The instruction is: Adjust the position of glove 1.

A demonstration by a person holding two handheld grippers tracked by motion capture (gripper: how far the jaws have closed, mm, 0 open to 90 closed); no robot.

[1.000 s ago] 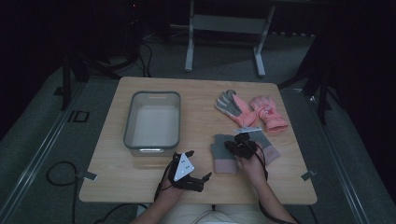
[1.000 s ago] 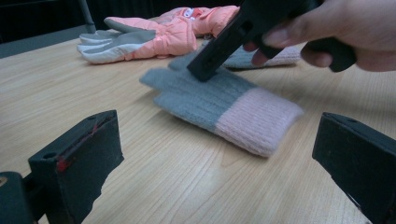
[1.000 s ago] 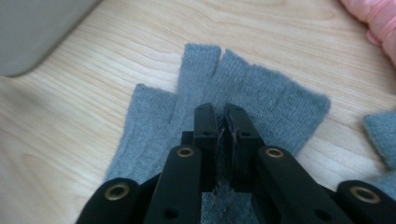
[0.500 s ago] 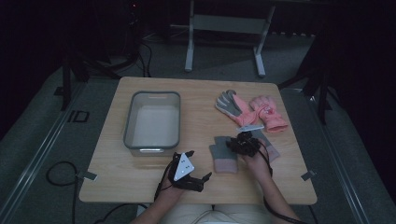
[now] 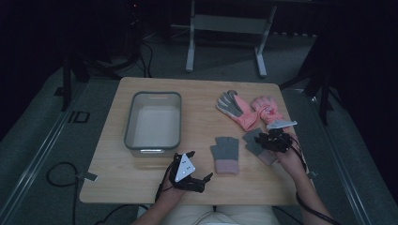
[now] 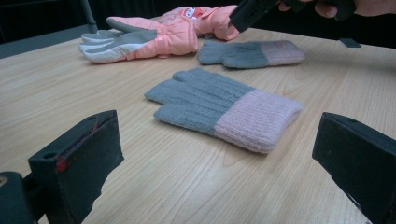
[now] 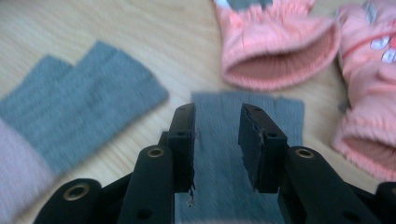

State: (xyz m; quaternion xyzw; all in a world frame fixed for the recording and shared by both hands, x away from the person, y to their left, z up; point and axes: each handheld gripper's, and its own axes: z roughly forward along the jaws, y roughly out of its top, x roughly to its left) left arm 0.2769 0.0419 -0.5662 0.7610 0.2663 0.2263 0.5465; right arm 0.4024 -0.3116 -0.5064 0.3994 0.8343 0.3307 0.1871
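Grey knit gloves [image 5: 226, 154] with pink cuffs; salmon-pink, grey-palmed ski gloves [image 5: 248, 110].

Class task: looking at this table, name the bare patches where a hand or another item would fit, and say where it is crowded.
Bare wood lies between the bin and the pink gloves, along the far edge of the table, and at the near left corner. The right half is crowded: both grey knit gloves, the pink pair and the right gripper sit close together.

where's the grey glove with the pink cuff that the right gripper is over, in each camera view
High view: the far grey glove lies right of centre, partly under the right gripper.
Left gripper view: upper middle, behind the nearer grey glove.
Right gripper view: centre, beneath the slightly parted jaws.
Shared landmark: the pink ski gloves just beyond it.
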